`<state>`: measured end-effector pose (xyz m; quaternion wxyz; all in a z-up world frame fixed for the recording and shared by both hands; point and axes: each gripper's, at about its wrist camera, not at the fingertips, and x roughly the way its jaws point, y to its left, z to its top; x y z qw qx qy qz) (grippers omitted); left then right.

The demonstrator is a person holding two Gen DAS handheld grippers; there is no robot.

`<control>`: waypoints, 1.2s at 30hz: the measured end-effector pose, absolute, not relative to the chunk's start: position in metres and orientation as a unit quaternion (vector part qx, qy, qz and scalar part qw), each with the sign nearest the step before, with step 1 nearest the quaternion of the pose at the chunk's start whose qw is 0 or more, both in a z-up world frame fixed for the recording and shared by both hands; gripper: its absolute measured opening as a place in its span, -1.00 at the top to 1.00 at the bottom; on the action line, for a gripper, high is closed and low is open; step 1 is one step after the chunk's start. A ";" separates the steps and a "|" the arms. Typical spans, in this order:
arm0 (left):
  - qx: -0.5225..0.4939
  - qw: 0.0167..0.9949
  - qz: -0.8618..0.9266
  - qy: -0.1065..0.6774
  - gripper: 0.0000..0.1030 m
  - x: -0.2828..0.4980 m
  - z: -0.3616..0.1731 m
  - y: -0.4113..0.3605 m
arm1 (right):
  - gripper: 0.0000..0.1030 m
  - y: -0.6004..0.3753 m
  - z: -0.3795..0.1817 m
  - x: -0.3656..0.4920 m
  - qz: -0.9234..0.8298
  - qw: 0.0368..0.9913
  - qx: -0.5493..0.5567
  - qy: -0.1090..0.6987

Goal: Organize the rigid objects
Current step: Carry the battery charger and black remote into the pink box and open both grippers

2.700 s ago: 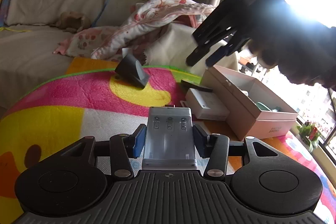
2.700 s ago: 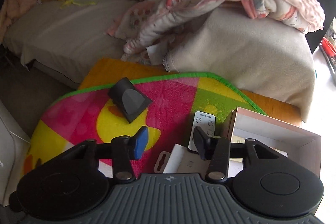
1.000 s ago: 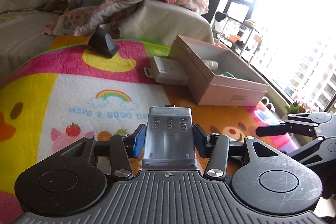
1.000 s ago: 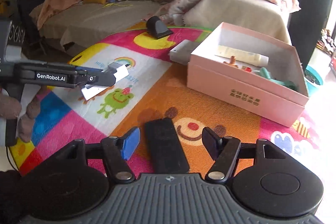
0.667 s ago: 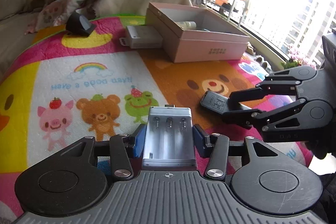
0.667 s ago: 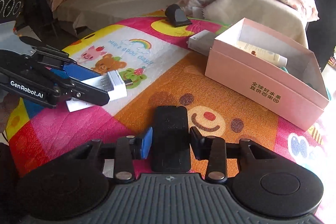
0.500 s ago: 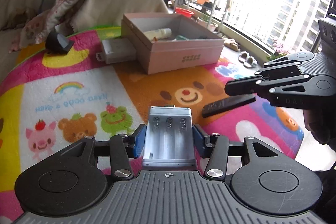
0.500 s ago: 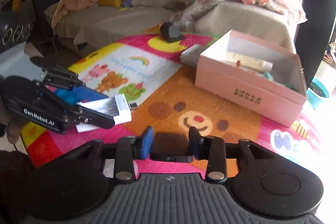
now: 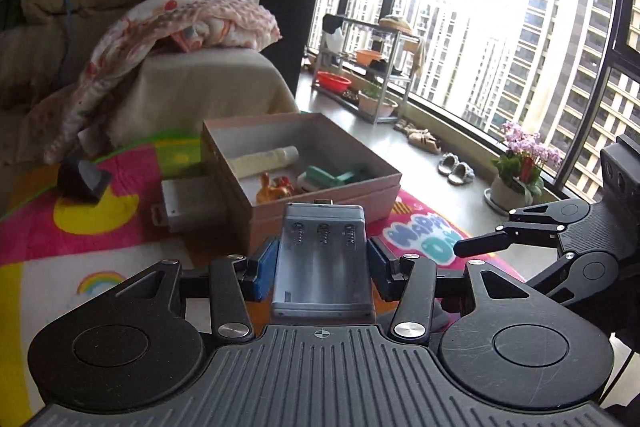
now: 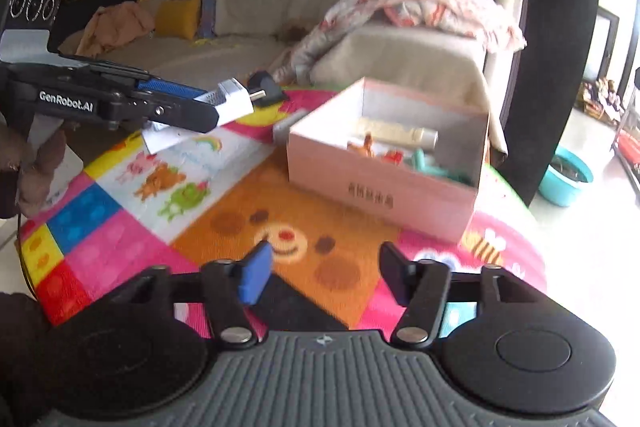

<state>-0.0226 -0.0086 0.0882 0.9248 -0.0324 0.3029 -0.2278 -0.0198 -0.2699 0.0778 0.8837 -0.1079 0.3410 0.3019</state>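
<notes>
My left gripper (image 9: pixel 322 267) is shut on a silver battery charger (image 9: pixel 323 259), held in the air in front of the open pink box (image 9: pixel 320 195). It also shows in the right wrist view (image 10: pixel 232 99). My right gripper (image 10: pixel 325 279) is open. A black remote (image 10: pixel 296 307) lies on the mat just below its fingers, partly hidden. The pink box (image 10: pixel 380 183) holds a cream tube (image 10: pixel 394 133), an orange toy and a green item.
A grey flat box (image 9: pixel 192 203) lies left of the pink box. A black wedge-shaped object (image 9: pixel 82 179) sits on the colourful mat (image 10: pixel 120 227). A sofa with a blanket (image 9: pixel 168 27) is behind. A window ledge with plants is at right.
My right gripper has opened and let go of the black remote, which now lies on the mat. My left gripper has lifted and come nearer the pink box, still holding the charger.
</notes>
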 end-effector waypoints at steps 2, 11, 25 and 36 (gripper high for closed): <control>-0.046 0.918 -0.221 0.327 -0.02 -0.022 0.071 -0.002 | -0.28 -0.272 0.053 -0.024 0.298 0.871 -0.101 0.378; -0.081 0.907 -0.205 0.358 -0.02 -0.017 0.044 0.017 | -0.28 -0.269 0.024 -0.030 0.292 0.861 -0.081 0.409; -0.090 0.903 -0.188 0.375 -0.02 -0.024 0.032 0.028 | -0.32 -0.208 0.024 -0.029 0.352 0.850 -0.148 0.364; -0.060 0.891 -0.202 0.402 -0.03 -0.033 0.022 0.018 | 0.26 -0.195 0.027 -0.024 0.392 0.819 -0.173 0.383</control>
